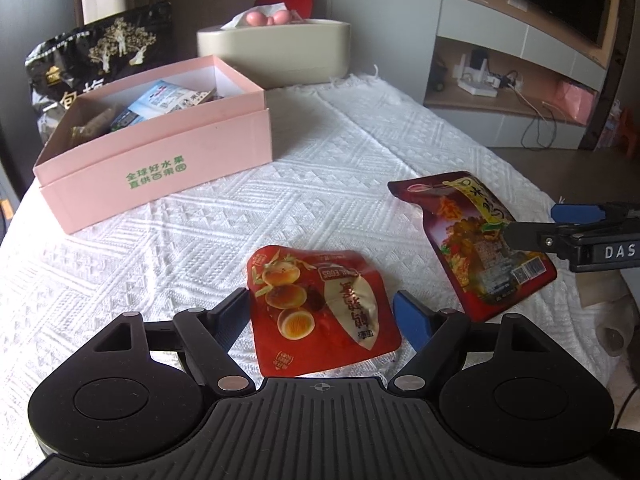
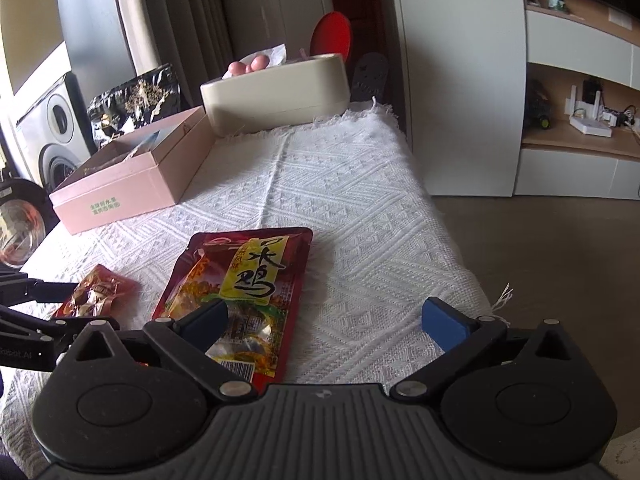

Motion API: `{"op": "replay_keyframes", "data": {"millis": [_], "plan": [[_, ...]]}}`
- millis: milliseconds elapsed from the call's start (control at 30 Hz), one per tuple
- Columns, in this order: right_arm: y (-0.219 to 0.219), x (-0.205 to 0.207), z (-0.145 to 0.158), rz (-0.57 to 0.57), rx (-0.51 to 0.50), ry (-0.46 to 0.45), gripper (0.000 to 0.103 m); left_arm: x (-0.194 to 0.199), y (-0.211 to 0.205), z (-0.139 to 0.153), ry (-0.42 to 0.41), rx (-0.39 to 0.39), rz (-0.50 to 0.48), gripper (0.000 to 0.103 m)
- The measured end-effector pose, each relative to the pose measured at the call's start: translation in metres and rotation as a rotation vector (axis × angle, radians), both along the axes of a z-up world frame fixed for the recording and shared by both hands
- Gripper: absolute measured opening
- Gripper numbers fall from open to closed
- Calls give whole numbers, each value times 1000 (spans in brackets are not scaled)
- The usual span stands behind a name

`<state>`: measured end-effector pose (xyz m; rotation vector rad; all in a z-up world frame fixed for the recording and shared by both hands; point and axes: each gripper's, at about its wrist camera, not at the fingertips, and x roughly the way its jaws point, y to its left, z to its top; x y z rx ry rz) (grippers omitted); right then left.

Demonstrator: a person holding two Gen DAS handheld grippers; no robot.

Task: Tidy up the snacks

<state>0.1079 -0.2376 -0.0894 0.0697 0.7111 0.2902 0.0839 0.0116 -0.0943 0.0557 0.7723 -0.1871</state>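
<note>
Fingers (image 1: 236, 312) wide, straddling egg pouch (image 1: 320, 312); right spread.

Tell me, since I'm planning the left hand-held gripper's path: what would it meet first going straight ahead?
Probably the egg snack packet, already lying between the left hand-held gripper's open fingers; farther on, bare tablecloth.

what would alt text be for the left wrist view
An open left claw straddles a red egg-picture snack packet on a white woven tablecloth. An open pink cardboard box of snacks sits far left; a dark red pouch lies right.
</note>
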Motion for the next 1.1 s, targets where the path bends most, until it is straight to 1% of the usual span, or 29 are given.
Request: {"op": "replay_keyframes", "data": {"millis": [100, 167, 200, 233, 300, 367, 400, 467, 533, 600, 667, 700, 733, 867, 933, 1033, 1100], "plan": [[-1, 4, 4, 24, -3, 44, 103, -1, 1, -1, -11, 2, 1, 81], [5, 5, 4, 79, -60, 60, 103, -2, 6, 1, -14, -13, 15, 78], [9, 5, 6, 111, -95, 68, 103, -4, 10, 1, -19, -15, 28, 77], [12, 5, 7, 123, -107, 79, 103, -6, 14, 0, -27, -4, 49, 77], [16, 3, 12, 109, -79, 88, 101, -10, 24, -2, -45, 20, 93, 77], [24, -3, 18, 121, -43, 68, 101, -14, 35, -3, -54, 1, 114, 77], [31, -5, 20, 132, -43, 53, 101, -16, 39, -4, -58, -3, 120, 77], [49, -6, 22, 146, -77, 24, 101, -19, 43, -6, -75, -11, 117, 77], [65, -1, 19, 140, -129, 21, 101, -21, 43, -7, -88, -11, 114, 78], [77, 6, 13, 122, -168, 36, 95, -21, 44, -7, -91, -19, 114, 78], [81, 11, 11, 117, -162, 52, 93, -22, 45, -7, -96, -29, 114, 78], [81, 11, 13, 106, -152, 47, 86, -23, 45, -7, -99, -30, 113, 78], [83, 11, 14, 107, -148, 46, 84, -23, 44, -7, -100, -28, 112, 78], [90, 5, 19, 176, -119, 46, 77, -23, 44, -8, -103, -24, 111, 78], [99, -3, 20, 223, -135, 32, 76, -23, 43, -8, -102, -24, 111, 78], [113, -14, 19, 263, -199, -19, 78, -24, 42, -8, -102, -18, 111, 78], [120, -19, 18, 270, -238, -46, 84, -24, 42, -8, -102, -14, 111, 78]]}}
